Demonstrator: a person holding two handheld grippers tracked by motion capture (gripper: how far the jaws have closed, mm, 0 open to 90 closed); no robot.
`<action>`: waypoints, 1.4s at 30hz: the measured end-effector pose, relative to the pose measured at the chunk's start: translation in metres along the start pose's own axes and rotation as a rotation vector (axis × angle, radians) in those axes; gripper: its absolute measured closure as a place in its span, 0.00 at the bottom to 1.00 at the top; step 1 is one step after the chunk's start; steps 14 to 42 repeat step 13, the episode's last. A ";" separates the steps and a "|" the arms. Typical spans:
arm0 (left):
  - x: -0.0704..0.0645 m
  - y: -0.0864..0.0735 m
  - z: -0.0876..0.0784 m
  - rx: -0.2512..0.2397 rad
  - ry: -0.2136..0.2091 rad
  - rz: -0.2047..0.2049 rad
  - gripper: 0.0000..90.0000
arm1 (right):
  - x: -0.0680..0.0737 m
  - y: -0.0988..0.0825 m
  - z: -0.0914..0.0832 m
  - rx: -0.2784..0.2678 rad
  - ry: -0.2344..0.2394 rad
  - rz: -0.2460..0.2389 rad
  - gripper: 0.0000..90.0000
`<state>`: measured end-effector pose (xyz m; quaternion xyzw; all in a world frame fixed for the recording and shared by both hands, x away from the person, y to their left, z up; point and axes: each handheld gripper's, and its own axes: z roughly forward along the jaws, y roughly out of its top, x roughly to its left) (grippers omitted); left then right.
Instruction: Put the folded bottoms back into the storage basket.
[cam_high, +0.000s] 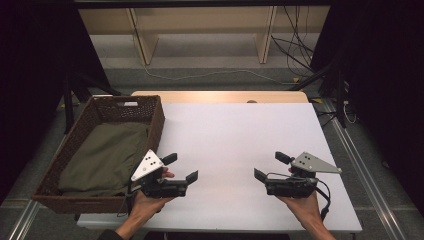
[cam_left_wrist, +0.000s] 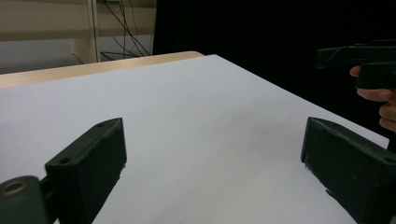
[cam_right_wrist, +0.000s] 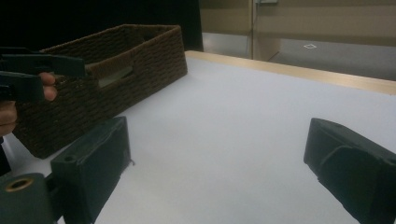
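Observation:
A brown wicker basket (cam_high: 156, 120) stands on the left side of the white table (cam_high: 235, 135), with an olive green cloth (cam_high: 105, 157) folded inside it. My left gripper (cam_high: 181, 167) hovers near the front edge, just right of the basket, held in a hand. Its jaws are wide open over bare tabletop (cam_left_wrist: 215, 154). My right gripper (cam_high: 271, 166) is at the front right, also open with nothing between its jaws (cam_right_wrist: 219, 158). The two grippers point toward each other. The right gripper view shows the basket (cam_right_wrist: 116, 70) to its left.
A strip of wooden tabletop (cam_high: 220, 96) runs along the far edge of the white surface. Beyond it are pale shelf legs (cam_high: 142, 40) and loose cables (cam_high: 295, 50) on the floor. Dark curtains flank both sides.

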<state>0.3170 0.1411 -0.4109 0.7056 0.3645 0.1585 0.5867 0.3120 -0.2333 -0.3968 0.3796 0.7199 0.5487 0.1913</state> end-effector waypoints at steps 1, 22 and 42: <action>0.000 0.000 0.000 0.000 0.000 0.001 0.07 | 0.000 0.000 0.000 0.001 -0.001 0.000 0.09; 0.000 0.001 -0.001 -0.008 0.008 0.000 0.07 | 0.000 0.001 -0.001 -0.003 -0.007 0.000 0.09; 0.000 0.001 -0.001 -0.008 0.008 0.000 0.07 | 0.000 0.001 -0.001 -0.003 -0.007 0.000 0.09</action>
